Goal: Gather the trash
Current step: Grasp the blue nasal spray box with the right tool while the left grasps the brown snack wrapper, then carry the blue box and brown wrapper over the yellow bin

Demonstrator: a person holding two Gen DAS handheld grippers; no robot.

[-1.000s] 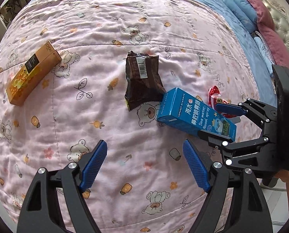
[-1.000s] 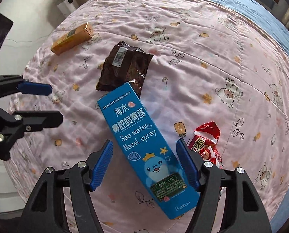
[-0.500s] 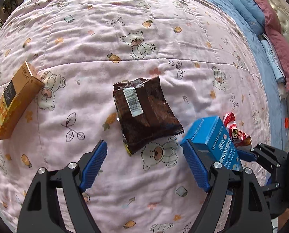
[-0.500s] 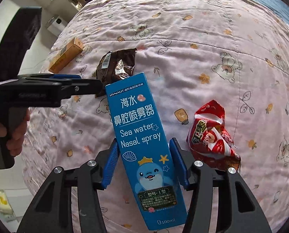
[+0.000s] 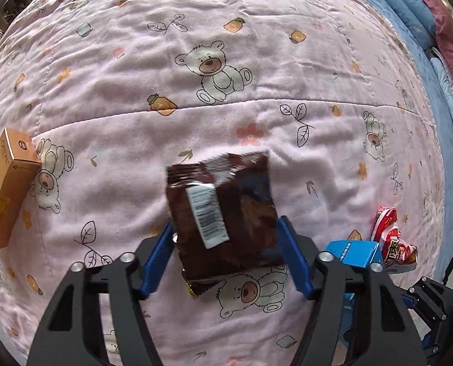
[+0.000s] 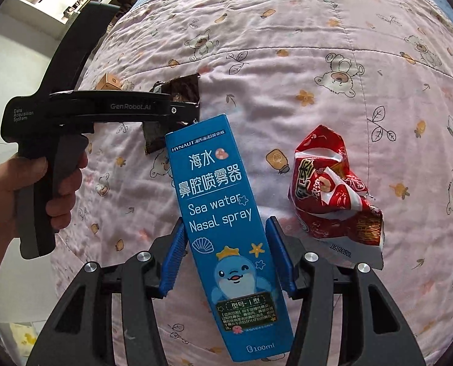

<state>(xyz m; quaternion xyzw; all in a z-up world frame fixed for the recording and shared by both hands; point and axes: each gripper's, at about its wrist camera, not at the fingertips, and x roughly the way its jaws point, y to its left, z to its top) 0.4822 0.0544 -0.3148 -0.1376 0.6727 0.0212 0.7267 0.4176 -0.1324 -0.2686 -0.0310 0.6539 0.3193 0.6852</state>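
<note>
On the pink quilted bedspread (image 5: 257, 45) printed with bears, four pieces of trash show and none is yet put away; the left gripper (image 5: 226, 254) points down over the crinkled dark brown foil wrapper (image 5: 223, 213), its jaws closing with the wrapper between the blue pads, seemingly touching both; the right gripper (image 6: 228, 259) is clenched on the tall blue cardboard nasal spray box (image 6: 223, 213), tilted off the quilt. By my reading, both pickups are under way, with the crumpled red snack packet (image 6: 330, 186) and the orange cardboard carton (image 5: 4, 189) left. Only the right view shows the person's hand (image 6: 28, 183) on the left tool's handle; only the left view shows the carton whole.
</note>
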